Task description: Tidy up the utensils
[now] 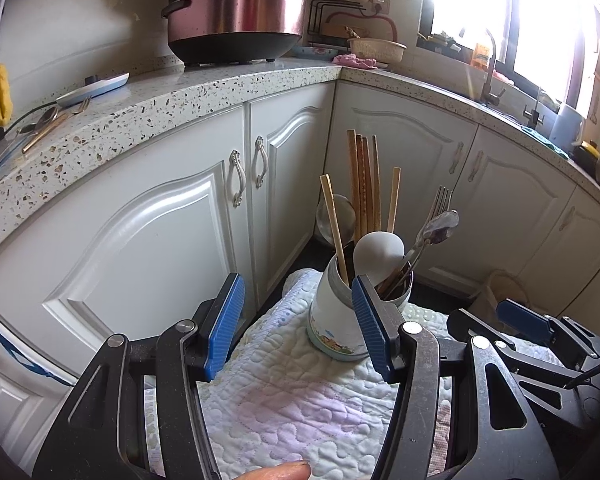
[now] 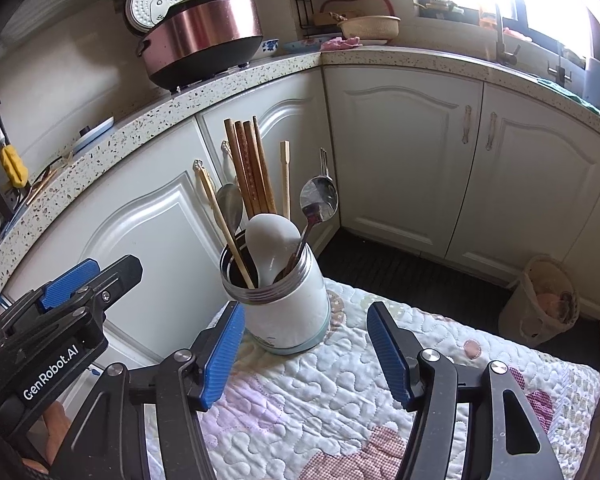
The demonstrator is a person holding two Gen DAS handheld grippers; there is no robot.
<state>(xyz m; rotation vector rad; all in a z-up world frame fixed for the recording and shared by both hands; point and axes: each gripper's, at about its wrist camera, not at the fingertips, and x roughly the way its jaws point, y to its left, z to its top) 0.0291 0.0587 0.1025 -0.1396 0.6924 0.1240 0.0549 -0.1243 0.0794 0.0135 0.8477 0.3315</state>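
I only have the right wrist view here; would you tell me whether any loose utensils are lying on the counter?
Observer: Yes, a gold-handled fork and a spoon lie side by side on the countertop, near a blue-rimmed dish.
Operator: Thank you. Is anything between the left gripper's fingers?
Observer: No, the left gripper is open with nothing between its fingers; the utensil holder stands on the quilted cloth just beyond them.

Utensil holder on the quilted mat, below the counter.
Chopsticks, spoons and a fork stand in the utensil holder on the quilted mat; rice cooker sits on the far counter.
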